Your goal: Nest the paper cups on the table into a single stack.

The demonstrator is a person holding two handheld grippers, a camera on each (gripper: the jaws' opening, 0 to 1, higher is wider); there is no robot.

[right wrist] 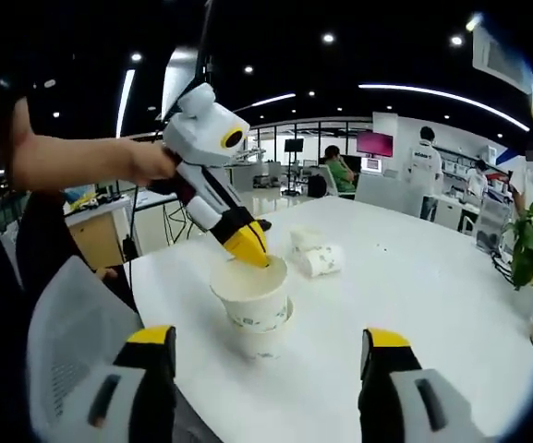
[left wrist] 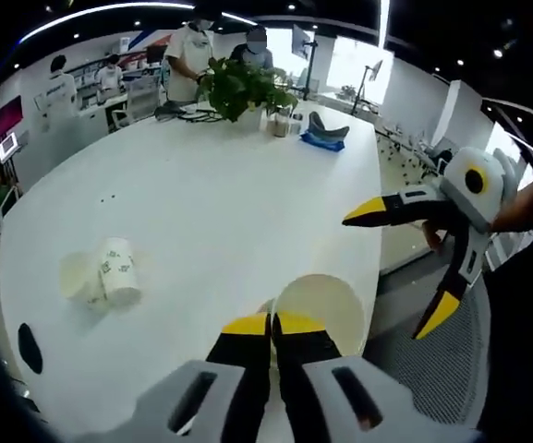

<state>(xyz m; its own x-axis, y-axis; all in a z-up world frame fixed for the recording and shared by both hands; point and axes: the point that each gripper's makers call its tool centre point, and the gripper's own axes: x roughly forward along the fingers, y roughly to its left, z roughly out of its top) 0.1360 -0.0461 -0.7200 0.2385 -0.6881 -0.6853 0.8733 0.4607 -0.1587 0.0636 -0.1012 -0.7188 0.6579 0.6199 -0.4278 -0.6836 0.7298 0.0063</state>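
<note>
White worktop (right wrist: 414, 277): left tool (right wrist: 248, 247) clenched on rim of upright cup stack (right wrist: 252, 305); right tool (right wrist: 266, 346) released, nearby. Two cups (left wrist: 104, 274) lie w/ sides touching, well apart.

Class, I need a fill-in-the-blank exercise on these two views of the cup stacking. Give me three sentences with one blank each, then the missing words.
1. The left gripper is shut on the rim of the upright paper cup, which sits inside a second ____.
2. The right gripper has its jaws ____, holding nothing.
3. Farther along the white table, two more paper cups lie on their ____.

Missing words: cup; open; sides
</note>
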